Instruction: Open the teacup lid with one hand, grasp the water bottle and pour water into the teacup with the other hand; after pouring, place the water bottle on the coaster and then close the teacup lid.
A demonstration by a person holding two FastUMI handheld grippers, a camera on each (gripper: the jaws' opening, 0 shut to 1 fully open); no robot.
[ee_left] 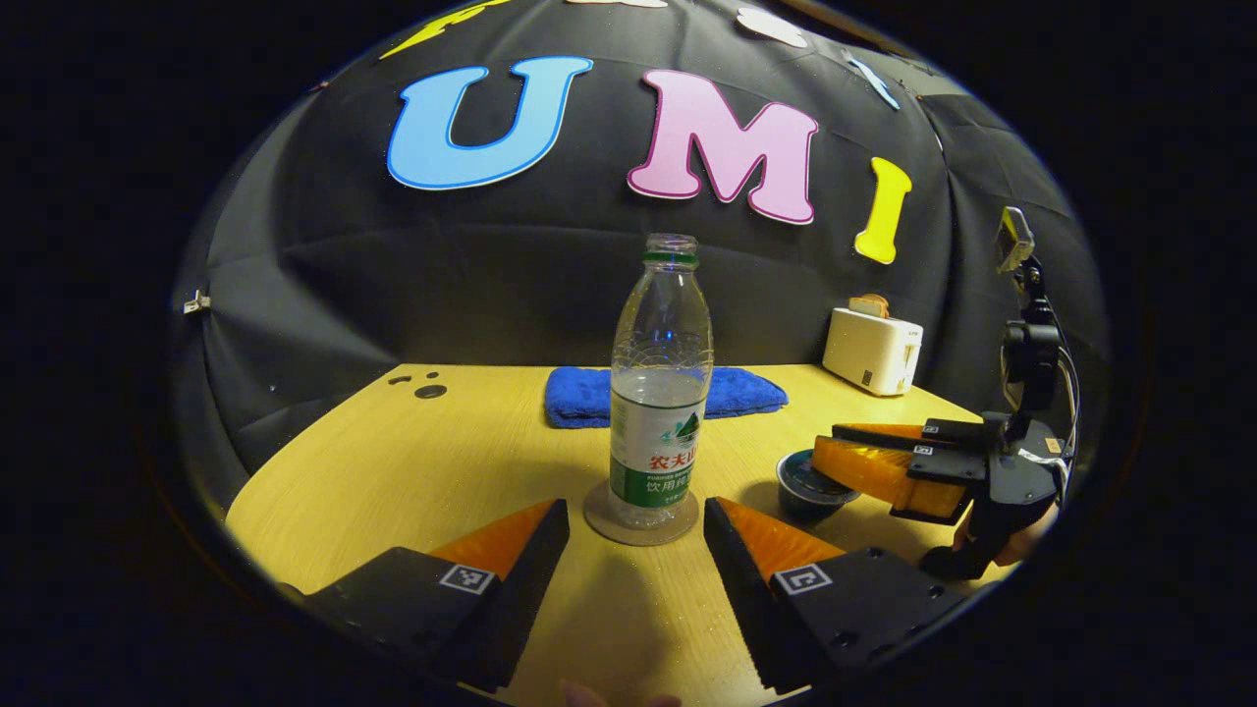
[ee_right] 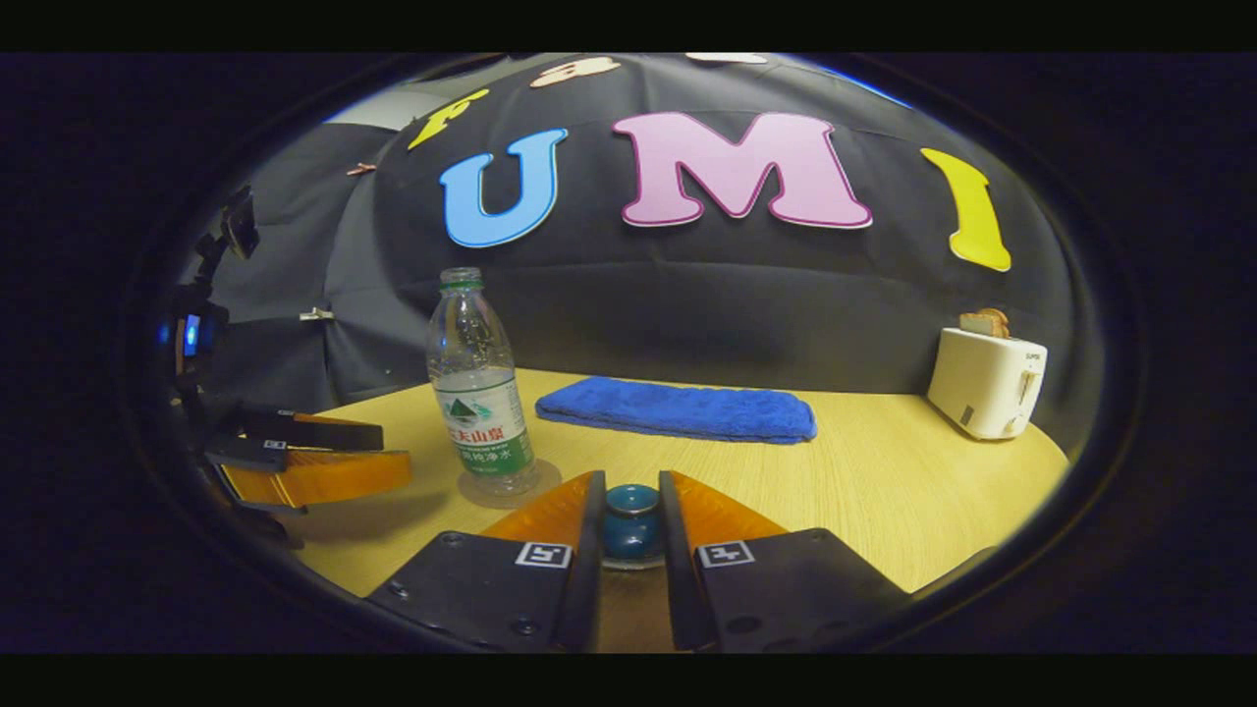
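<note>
With the left gripper (ee_left: 636, 535) spread wide, the left gripper view has the water bottle (ee_left: 660, 393) upright on its coaster (ee_left: 640, 522) dead ahead, teacup (ee_left: 810, 483) off right. Right gripper view: right gripper (ee_right: 630, 511) jaws flank the lid knob (ee_right: 630, 507), can't tell if they're pinching it.

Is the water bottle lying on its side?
No, in the left gripper view the water bottle stands upright on the round coaster, its open mouth pointing up.
</note>
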